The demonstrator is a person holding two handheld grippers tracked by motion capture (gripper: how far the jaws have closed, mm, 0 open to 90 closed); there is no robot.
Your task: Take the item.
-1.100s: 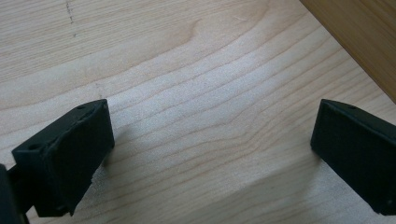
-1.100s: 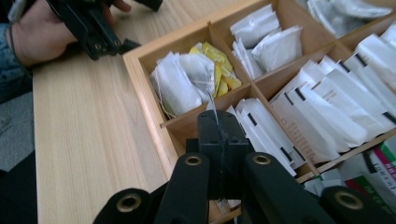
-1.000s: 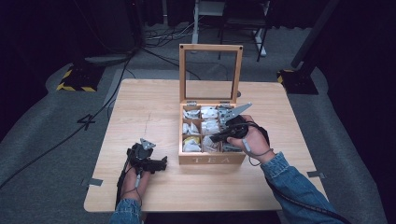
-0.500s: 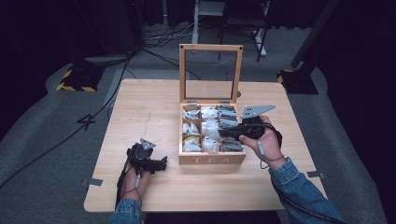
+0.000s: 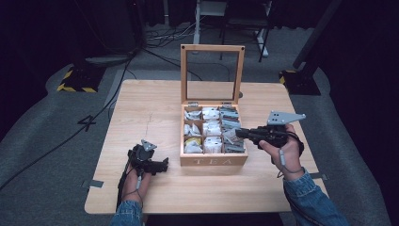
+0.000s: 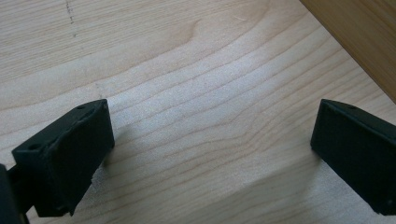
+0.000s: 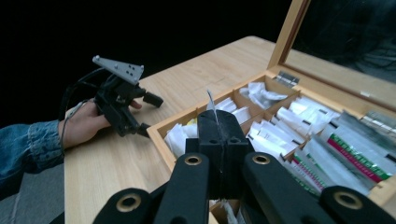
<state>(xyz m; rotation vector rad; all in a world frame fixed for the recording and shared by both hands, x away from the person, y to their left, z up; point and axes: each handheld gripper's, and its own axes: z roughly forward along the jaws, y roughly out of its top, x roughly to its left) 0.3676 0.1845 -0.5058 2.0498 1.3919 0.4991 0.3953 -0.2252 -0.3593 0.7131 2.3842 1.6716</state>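
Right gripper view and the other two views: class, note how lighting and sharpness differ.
High view: lit table, dark surroundings, slightly soft. Left gripper view: crisp wood grain, soft shadows beside the left tool. Right gripper view: black background, tea box bright, right tool close and slightly soft.

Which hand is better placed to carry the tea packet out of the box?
Right. Its tongs are shut on a tea packet above the tea box. The left tongs rest open on the table, beside the box.
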